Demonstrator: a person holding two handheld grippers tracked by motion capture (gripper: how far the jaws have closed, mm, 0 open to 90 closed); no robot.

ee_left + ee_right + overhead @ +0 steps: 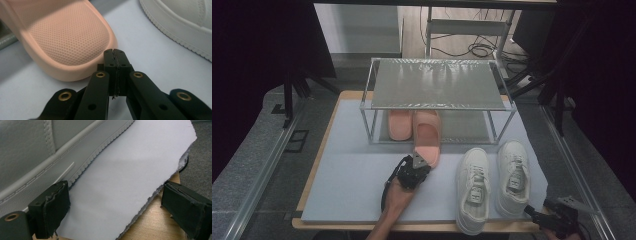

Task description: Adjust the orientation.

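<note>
Pink slipper lies flat, toe under the rack, heel sticking out.

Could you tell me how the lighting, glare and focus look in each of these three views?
High view: dim, dark surroundings, with streaky glare on the rack's top shelf. Left gripper view: evenly lit, the pink slipper sharp, the shut left gripper casting a soft shadow on the mat. Right gripper view: the white sneaker slightly soft, a shadow band crossing the mat.
</note>
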